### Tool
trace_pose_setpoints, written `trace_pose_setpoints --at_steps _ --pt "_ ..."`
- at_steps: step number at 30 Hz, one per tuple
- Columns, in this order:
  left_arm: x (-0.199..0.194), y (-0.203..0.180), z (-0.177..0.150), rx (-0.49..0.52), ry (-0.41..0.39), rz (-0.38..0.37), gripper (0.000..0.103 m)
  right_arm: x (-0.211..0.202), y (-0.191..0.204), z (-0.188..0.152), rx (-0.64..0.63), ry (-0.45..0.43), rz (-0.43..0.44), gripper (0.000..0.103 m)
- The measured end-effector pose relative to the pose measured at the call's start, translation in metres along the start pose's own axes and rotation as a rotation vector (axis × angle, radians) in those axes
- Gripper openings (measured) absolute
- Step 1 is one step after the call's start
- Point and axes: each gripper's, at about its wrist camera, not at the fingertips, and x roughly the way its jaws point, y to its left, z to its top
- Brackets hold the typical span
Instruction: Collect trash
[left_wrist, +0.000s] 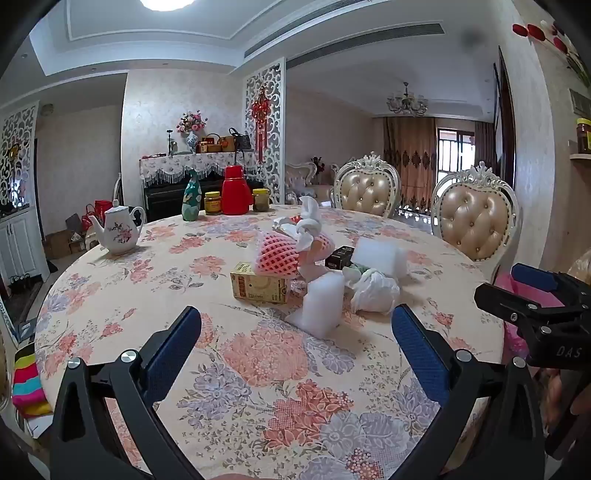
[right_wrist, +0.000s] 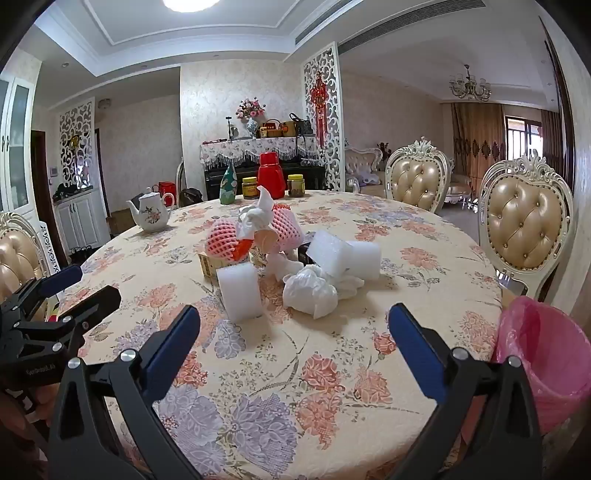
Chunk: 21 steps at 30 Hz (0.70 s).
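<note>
A heap of trash lies mid-table: white foam blocks (left_wrist: 325, 307) (right_wrist: 239, 291), a crumpled white bag (left_wrist: 373, 291) (right_wrist: 310, 291), pink foam fruit nets (left_wrist: 276, 254) (right_wrist: 221, 242), a yellow carton (left_wrist: 258, 286), a small black box (left_wrist: 339, 256) and twisted tissue (right_wrist: 258, 216). My left gripper (left_wrist: 295, 339) stands open over the near tablecloth, short of the nearest foam block, nothing between its fingers. My right gripper (right_wrist: 293, 338) is open too, empty, facing the crumpled bag. A pink-lined bin (right_wrist: 543, 354) stands beside the table at the right. Each gripper shows at the edge of the other's view.
The round table (left_wrist: 258, 387) wears a floral cloth. At its far side stand a white teapot (left_wrist: 120, 230), a teal vase (left_wrist: 192, 201), a red flask (left_wrist: 235, 190) and jars (left_wrist: 212, 203). Two padded chairs (right_wrist: 528, 229) stand right.
</note>
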Motion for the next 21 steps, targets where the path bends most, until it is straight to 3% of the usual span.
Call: trace_pose_setpoints --at_steps 21 --pt "-0.0011 -0.0015 -0.0011 -0.004 0.001 -0.005 0.097 0.0014 0.0091 0.0021 0.004 0.002 0.008 0.099"
